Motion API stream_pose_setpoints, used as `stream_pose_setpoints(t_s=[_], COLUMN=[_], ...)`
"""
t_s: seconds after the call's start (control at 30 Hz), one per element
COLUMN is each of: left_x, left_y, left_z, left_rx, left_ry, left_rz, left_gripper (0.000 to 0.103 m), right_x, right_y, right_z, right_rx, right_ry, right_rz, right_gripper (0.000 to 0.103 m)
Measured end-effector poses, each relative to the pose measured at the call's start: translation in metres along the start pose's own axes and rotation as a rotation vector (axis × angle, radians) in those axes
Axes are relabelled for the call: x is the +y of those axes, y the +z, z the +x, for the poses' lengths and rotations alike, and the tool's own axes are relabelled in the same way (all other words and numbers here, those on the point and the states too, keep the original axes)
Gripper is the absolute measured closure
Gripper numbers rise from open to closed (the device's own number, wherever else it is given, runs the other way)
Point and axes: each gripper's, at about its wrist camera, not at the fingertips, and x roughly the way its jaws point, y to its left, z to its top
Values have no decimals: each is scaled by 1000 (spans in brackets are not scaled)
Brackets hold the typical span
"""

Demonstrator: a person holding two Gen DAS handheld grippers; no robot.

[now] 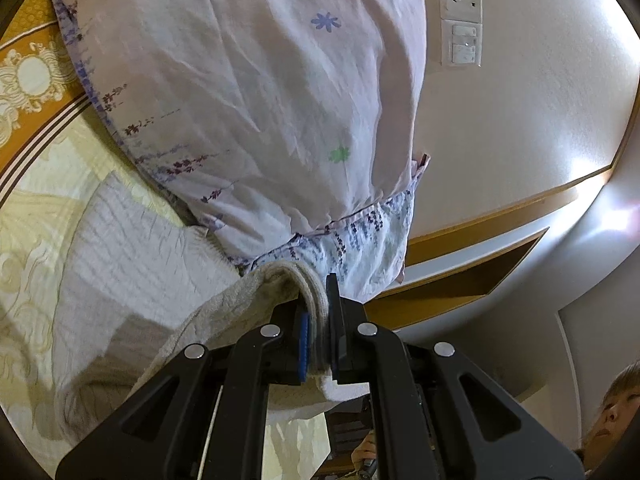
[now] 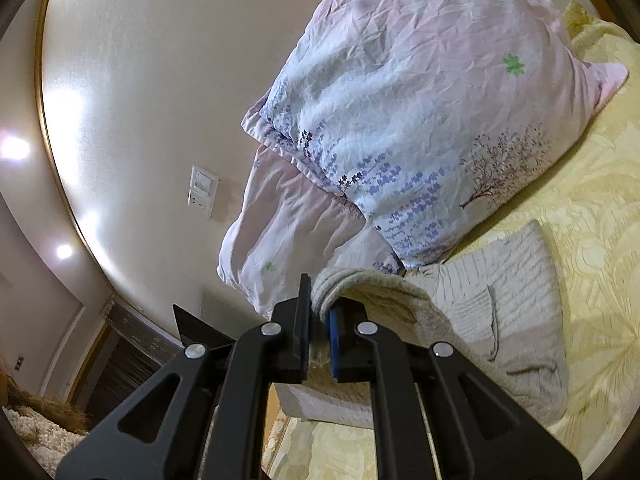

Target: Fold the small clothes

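A small beige knit garment (image 1: 132, 280) lies on the yellow bedspread (image 1: 24, 240) with its near edge lifted. My left gripper (image 1: 320, 300) is shut on a folded ribbed hem of the garment, which bulges out past the fingertips. My right gripper (image 2: 320, 304) is shut on another part of the same garment (image 2: 500, 292); the cloth loops over its blue pad and drapes right and down onto the bedspread (image 2: 592, 260). The part of the garment under both grippers is hidden.
A pink floral pillow (image 1: 240, 100) stands just beyond the garment against the wall; two pillows (image 2: 420, 120) show in the right wrist view. Wall sockets and switches (image 1: 460, 20) are behind. A person's face (image 1: 612, 420) is at the lower right. A dark nightstand (image 2: 136, 344) is at the left.
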Motion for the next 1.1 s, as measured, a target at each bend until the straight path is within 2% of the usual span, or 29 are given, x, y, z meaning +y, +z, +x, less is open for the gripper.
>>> stream_pose_setpoints(t_s=[0.17,0.33,0.57,0.8,0.9,0.93,0.97,1.03,1.1], left_x=[9,32,74,93,101,102,102,99,93], left_y=[9,16,18,22,22,22,23,25,29], left_z=[11,24,44,57,62,63,64,65,63], left_rx=[-9,-20,-48,-92,-84,-79,-80,-66,-71], left_ry=[-1,35,136,193,231,245,252,258,258], left_rz=[-14,-58,-153,-197,-220,-224,-224,-228,-211], left_gripper=[96,96,96,96,96,96,95,84,54], right_x=[-11,-34,-89,-113,-118,-118,-116,-107,-95], right_y=[10,16,21,25,22,22,21,23,26], right_z=[12,31,79,113,122,124,124,121,110], right_rx=[0,17,63,87,115,123,122,97,64], right_ry=[-15,-65,-256,-417,-472,-478,-488,-500,-513], right_rz=[27,65,157,170,171,173,170,151,116], right_gripper=[96,96,96,95,88,80,65,49,46])
